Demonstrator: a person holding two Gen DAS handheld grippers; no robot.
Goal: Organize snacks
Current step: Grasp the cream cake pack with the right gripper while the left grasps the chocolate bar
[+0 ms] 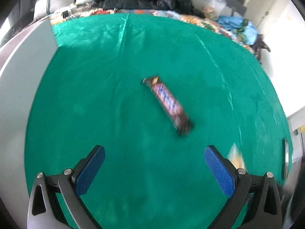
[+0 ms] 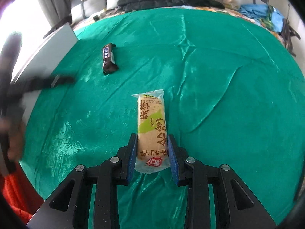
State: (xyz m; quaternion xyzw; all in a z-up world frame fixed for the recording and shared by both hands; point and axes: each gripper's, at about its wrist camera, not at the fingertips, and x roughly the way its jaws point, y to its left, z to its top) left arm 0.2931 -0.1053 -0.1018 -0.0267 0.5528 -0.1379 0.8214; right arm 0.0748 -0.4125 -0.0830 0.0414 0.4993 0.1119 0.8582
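Clamped between the blue pads of the right claw [image 2: 152, 143], a beige-and-green rice cracker packet [image 2: 151, 126] points toward 12 o'clock over the green cloth [image 2: 219, 95] on the worktop, with wide bare cloth from 1 to 4 o'clock. At 11 o'clock a brown chocolate bar [image 2: 109, 59] lies flat, well apart from the packet and near the cloth's left edge. Seen from the left wrist, the left claw [image 1: 154, 152] hangs with its jaws wide apart, the bar [image 1: 167, 105] lying unheld toward 1 o'clock.
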